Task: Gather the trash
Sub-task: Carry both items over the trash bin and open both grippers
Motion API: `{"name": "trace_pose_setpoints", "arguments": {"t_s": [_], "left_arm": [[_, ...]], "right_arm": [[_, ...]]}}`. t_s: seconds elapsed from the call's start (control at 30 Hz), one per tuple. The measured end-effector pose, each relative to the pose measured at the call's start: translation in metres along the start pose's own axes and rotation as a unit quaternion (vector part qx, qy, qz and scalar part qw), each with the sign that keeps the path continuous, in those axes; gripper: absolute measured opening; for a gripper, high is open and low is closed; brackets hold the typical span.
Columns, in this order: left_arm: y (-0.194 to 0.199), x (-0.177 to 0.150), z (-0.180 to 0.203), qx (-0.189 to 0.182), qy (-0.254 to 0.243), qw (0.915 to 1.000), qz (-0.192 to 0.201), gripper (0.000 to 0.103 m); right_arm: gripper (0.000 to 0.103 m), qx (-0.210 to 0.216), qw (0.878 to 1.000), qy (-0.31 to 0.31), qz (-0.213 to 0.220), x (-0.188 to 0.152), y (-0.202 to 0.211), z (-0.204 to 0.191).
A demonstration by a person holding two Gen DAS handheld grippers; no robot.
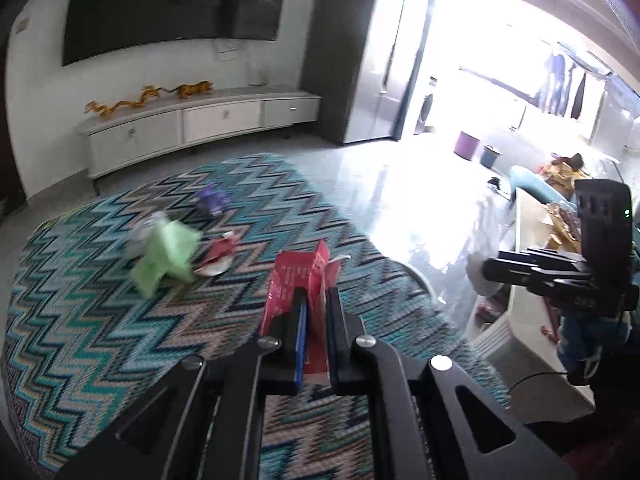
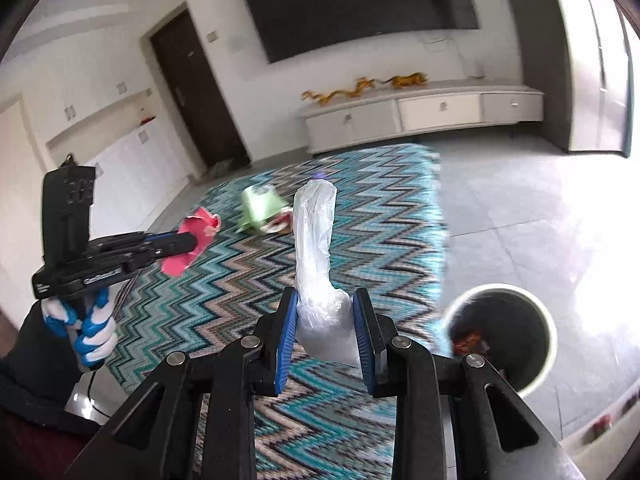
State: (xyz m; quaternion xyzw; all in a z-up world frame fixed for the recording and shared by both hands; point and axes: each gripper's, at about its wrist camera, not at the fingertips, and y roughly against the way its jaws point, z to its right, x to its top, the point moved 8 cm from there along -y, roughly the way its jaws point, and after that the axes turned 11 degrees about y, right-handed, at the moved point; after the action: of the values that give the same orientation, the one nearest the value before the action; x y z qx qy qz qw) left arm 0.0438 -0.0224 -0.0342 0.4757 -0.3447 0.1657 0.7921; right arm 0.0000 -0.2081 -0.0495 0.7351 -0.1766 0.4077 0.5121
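Left gripper fingers clamp red wrapper above zigzag rug

Black fingers, blue pads

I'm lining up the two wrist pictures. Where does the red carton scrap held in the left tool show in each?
Left wrist view: red carton scrap low centre, pinched between that tool's own fingers.
Right wrist view: it sits at mid-left, at the tip of the left tool.
Shared landmark: the green paper on the zigzag rug.
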Motion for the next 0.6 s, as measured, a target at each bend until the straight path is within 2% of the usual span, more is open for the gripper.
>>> {"name": "trace_pose_setpoints", "arguments": {"t_s": [0.1, 0.27, 0.47, 0.6], "left_arm": [[-0.015, 0.005, 0.028, -0.017, -0.011, 0.9997, -0.011, 0.008], [-0.062, 0.014, 0.080, -0.035, -0.030, 0.9979, -0.046, 0.008], [-0.135, 0.024, 0.127, -0.050, -0.029, 0.9942, -0.091, 0.008], [-0.183, 0.028, 0.142, -0.047, -0.018, 0.9926, -0.111, 0.009]], "right_arm": [[0.028, -0.030, 0.999, -0.027, 0.003, -0.007, 0.010, 0.029], [0.028, -0.080, 0.993, -0.092, -0.009, -0.022, 0.008, 0.092], [0.028, -0.106, 0.983, -0.150, -0.030, -0.035, -0.016, 0.148], [0.028, -0.118, 0.975, -0.179, -0.052, -0.046, -0.040, 0.181]]}}
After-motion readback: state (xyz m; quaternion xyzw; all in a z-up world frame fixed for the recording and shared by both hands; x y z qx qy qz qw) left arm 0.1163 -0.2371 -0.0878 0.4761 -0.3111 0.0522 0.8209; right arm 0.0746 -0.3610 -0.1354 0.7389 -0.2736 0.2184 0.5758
